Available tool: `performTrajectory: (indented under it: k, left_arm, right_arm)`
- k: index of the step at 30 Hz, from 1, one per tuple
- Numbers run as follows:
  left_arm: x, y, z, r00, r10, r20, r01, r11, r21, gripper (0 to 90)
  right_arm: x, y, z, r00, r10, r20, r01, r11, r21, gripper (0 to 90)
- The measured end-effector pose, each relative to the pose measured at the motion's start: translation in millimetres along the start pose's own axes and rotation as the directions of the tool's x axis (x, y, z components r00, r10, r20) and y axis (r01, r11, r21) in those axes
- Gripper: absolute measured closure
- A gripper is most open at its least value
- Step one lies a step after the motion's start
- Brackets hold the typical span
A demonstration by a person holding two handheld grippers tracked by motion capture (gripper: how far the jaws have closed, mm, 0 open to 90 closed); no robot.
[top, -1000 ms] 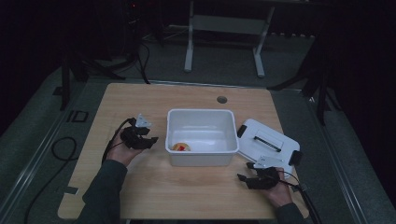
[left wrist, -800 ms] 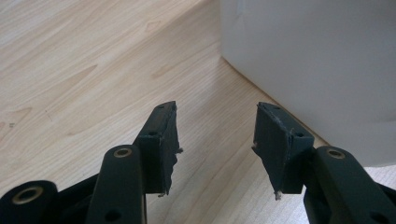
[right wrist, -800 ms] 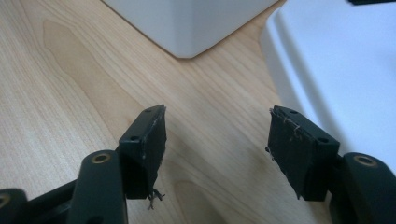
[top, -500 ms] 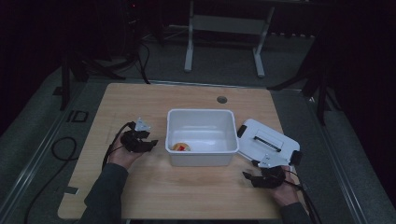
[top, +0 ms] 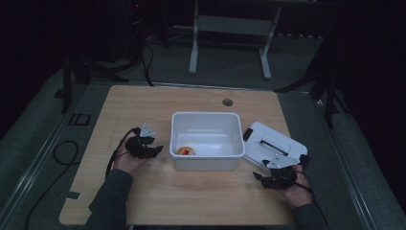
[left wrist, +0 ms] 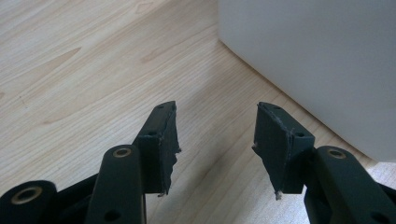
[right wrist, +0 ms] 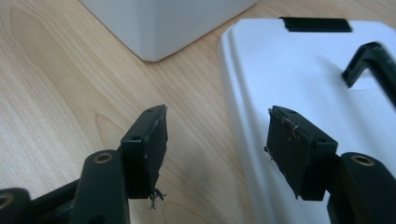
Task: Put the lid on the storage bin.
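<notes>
While the lid (right wrist: 299,70) is lying unfitted just ahead of the right gripper (right wrist: 217,140), both grippers' jaws are standing apart, empty, flanking the bin (top: 206,139).

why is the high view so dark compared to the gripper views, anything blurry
High view: dim and underexposed, the room behind nearly black, only the white bin and lid stand out. Left gripper view: bright, even light, table grain sharp, bin wall plain and soft. Right gripper view: bright too, the lid's black handle slightly blurred at the edge.
</notes>
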State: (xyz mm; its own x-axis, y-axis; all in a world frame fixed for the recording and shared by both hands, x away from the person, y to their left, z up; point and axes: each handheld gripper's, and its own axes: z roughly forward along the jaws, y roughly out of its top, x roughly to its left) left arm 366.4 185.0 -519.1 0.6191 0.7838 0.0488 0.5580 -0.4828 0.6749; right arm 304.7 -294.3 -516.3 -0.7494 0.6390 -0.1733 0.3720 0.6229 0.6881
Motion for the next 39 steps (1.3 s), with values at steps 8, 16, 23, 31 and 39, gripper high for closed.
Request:
performTrajectory:
  k: [8,16,23,31,39]
  left_arm:
    - [-2.1,-4.4,3.2,0.9995,0.009,0.03,-0.009,0.9999,-0.013,48.0]
    - [-5.1,-6.4,7.0,0.9993,0.021,0.029,-0.021,0.9998,-0.009,46.8]
    - [-8.8,-8.3,11.7,0.9989,0.032,0.034,-0.032,0.9995,-0.003,46.5]
    - [-10.8,-10.2,15.9,0.9984,0.04,0.04,-0.04,0.9992,0.001,45.6]
    - [-11.0,-13.6,18.9,0.9982,0.031,0.052,-0.031,0.9995,-0.003,44.0]
  right_arm:
    - [-12.5,11.5,-10.3,0.9989,-0.029,0.036,0.029,1.0,0.007,37.8]
    - [-25.9,22.8,-19.3,0.9973,-0.043,0.059,0.042,0.999,0.017,38.9]
    - [-33.6,32.3,-24.8,0.9946,-0.065,0.081,0.062,0.997,0.036,39.1]
    - [-43.2,39.8,-28.6,0.9904,-0.094,0.101,0.086,0.993,0.083,40.5]
    - [-55.3,43.6,-31.0,0.9875,-0.108,0.115,0.093,0.988,0.126,41.5]
